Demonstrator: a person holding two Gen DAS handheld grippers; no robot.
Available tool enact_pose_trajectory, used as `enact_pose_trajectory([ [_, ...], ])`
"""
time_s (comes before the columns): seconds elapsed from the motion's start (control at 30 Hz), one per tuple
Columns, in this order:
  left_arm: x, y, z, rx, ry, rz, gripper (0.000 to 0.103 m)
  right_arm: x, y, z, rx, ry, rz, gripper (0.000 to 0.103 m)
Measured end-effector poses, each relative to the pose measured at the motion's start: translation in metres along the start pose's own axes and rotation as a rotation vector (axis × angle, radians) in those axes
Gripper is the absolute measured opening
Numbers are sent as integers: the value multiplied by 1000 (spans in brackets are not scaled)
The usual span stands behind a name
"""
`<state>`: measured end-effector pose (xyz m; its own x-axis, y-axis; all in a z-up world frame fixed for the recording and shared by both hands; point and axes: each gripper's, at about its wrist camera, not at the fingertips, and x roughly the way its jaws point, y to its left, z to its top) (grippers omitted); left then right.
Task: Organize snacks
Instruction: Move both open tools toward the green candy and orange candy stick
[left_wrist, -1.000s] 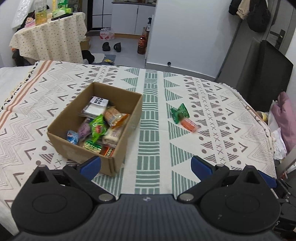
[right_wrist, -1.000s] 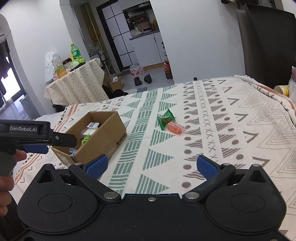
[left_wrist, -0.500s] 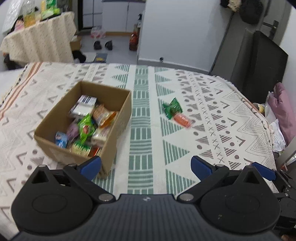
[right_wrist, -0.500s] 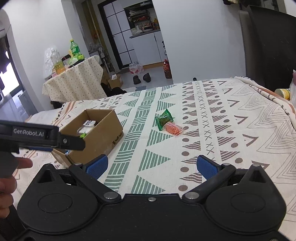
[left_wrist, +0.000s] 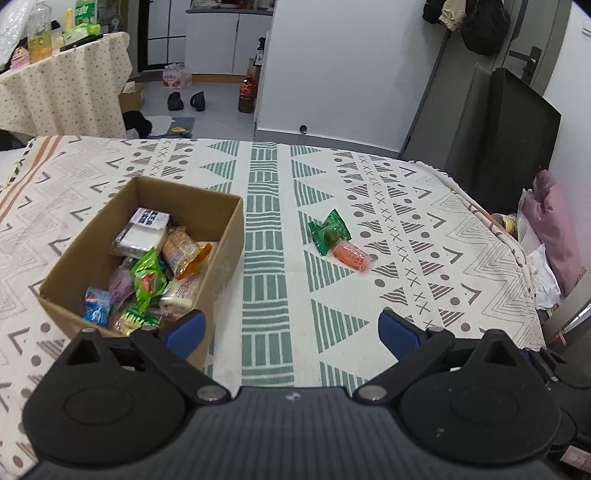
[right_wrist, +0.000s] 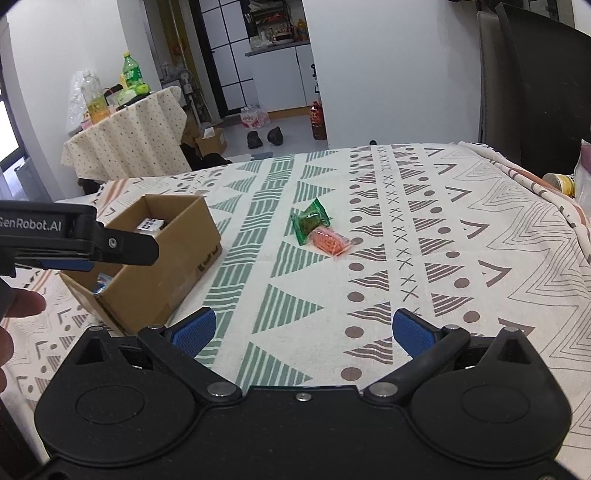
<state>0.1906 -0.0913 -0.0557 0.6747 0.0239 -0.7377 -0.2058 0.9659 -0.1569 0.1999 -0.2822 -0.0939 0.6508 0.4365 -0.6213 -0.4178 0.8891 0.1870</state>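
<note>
A brown cardboard box (left_wrist: 221, 236) (right_wrist: 173, 266) on the patterned tablecloth holds several wrapped snacks (left_wrist: 147, 266). To its right lie a green snack packet (left_wrist: 328, 230) (right_wrist: 309, 219) and an orange one (left_wrist: 350, 255) (right_wrist: 328, 240), touching each other. My left gripper (left_wrist: 291, 328) is open above the cloth, near the box's front right corner, with nothing between its fingers. My right gripper (right_wrist: 301, 328) is open too, empty, short of the two packets. In the right wrist view the left gripper's black body (right_wrist: 74, 236) hangs over the box.
The tablecloth (left_wrist: 266, 258) ends at the far edge and at the right edge, where a purple cushion (left_wrist: 554, 221) and a dark chair (left_wrist: 517, 140) stand. A person's hand (right_wrist: 14, 310) shows at the left. A second covered table (right_wrist: 125, 140) with bottles stands behind.
Both grippers have shifted a little over the table, so the box and the two packets sit slightly differently in view. Both stay open and nothing was picked up.
</note>
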Motion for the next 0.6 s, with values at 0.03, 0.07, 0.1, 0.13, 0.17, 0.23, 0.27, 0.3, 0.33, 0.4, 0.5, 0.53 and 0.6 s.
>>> enact_pose_trajectory([
  [0.03,3,0,1,8,-1,-1,100,2,0,0,0,3,-7,103],
  [0.07,5,-1,2,13,0,-3,100,5,1,1,-2,4,-18,103],
  [0.1,8,-1,3,14,3,-7,100,7,1,2,-4,5,-27,103],
  [0.13,11,0,5,14,10,-14,100,8,1,3,-7,4,-31,103],
  [0.17,15,0,6,14,16,-21,100,10,2,4,-11,3,-34,103],
  [0.23,20,0,9,19,20,-25,99,13,3,6,-23,-2,-44,103],
  [0.27,23,0,11,27,20,-27,99,15,3,8,-26,-3,-52,103],
  [0.3,25,-1,12,32,19,-30,99,18,3,10,-27,-3,-61,103],
  [0.33,28,-2,15,37,20,-35,99,21,2,11,-25,-2,-68,103],
  [0.4,32,-2,19,42,21,-45,99,27,1,14,-27,1,-83,103],
  [0.5,41,-3,27,50,27,-56,99,37,-1,18,-32,7,-101,102],
  [0.53,44,-3,30,55,28,-60,99,40,-1,19,-31,11,-104,102],
  [0.6,49,-4,34,66,30,-64,99,46,-1,21,-35,19,-108,102],
])
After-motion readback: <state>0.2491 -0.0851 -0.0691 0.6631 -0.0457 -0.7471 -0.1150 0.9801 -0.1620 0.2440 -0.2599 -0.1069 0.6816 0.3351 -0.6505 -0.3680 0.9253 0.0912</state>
